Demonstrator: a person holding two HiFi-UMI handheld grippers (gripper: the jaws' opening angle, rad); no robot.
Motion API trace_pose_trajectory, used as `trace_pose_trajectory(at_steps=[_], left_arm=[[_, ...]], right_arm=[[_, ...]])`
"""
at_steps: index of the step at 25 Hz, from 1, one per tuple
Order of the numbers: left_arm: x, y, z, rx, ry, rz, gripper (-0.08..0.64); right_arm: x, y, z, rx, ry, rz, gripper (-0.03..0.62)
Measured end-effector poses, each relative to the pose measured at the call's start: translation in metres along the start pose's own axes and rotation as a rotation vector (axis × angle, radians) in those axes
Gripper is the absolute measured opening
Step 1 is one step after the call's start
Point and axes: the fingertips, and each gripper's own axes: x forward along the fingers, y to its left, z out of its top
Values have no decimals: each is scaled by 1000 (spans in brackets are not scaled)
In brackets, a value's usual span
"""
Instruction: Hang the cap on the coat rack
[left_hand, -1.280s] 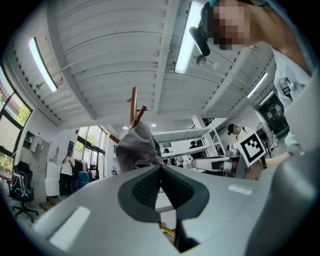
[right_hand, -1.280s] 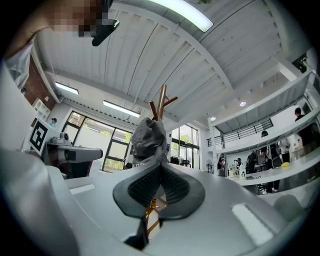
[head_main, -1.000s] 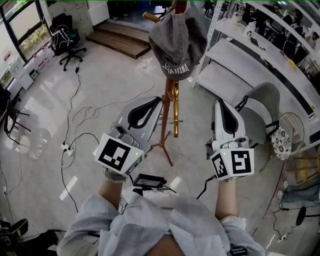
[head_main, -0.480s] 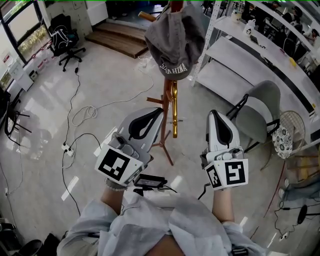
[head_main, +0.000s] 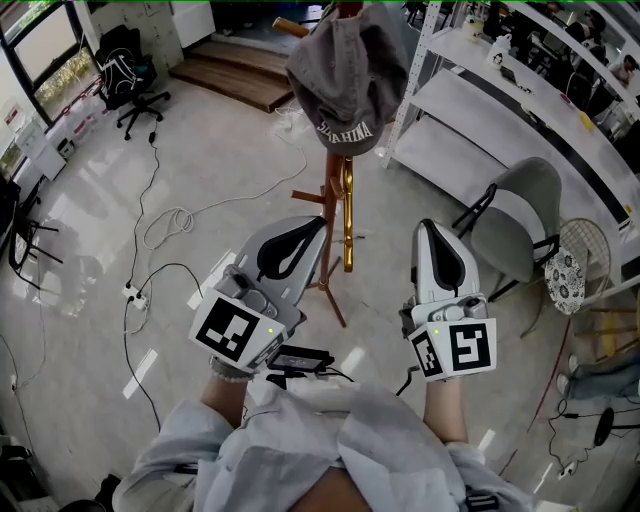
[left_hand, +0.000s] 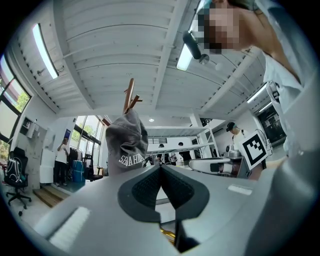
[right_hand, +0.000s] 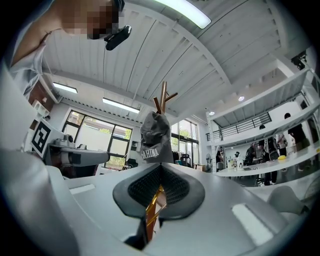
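A grey cap (head_main: 345, 70) with white lettering hangs over the top of the wooden coat rack (head_main: 327, 255), which stands on the floor ahead of me. The cap (left_hand: 127, 145) also shows in the left gripper view, under the rack's top pegs (left_hand: 130, 95). In the right gripper view the cap (right_hand: 156, 137) hangs straight ahead. My left gripper (head_main: 318, 222) is shut and empty, short of the rack pole and well below the cap. My right gripper (head_main: 432, 228) is shut and empty too, to the pole's right. Neither touches the cap.
A grey chair (head_main: 520, 225) stands to the right, in front of white shelving (head_main: 480, 110). Cables (head_main: 170, 225) trail over the pale floor at left. A black office chair (head_main: 135, 80) and wooden steps (head_main: 235, 80) lie at the far left. A black box (head_main: 295, 360) hangs at my waist.
Both grippers have drawn back slightly towards my body and stayed shut. The cap has kept its place on the rack; the head view has shifted a little.
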Motion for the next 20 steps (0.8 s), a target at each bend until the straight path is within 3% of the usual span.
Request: trace_pose_trajectory(at_steps=[20], left_arm=[[-6,-1,-4,-31,-6,1,5]], right_arm=[[-1,10,-6,-9,16,19,6]])
